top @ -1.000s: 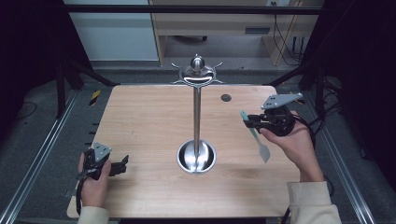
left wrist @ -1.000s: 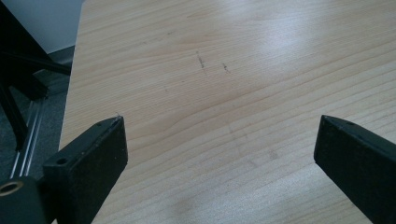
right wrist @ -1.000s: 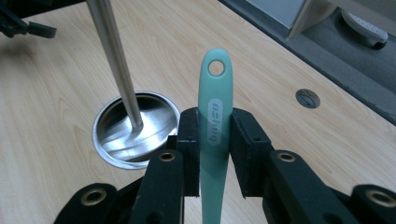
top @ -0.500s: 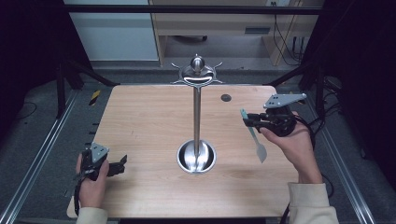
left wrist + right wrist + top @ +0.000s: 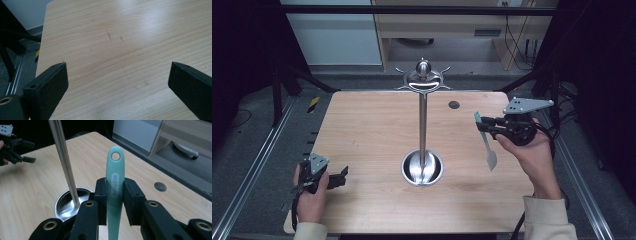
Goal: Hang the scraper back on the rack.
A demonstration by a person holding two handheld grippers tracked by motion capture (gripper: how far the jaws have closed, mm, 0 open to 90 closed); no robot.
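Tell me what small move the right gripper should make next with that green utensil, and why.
Probably lift the right gripper up toward the hooks on the metal stand. Its jaws are clamped on the green utensil, whose handle hole is free and leading, and the hooks sit higher. The left gripper rests open, apart.

Bright overhead light, pale glare on the table (image 5: 150,22), dark surroundings.

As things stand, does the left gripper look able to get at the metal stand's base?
Probably yes. The left gripper sits open near the table's front left corner, and bare wood lies between it and the stand's base. The right gripper, holding the teal utensil, keeps to the far side.
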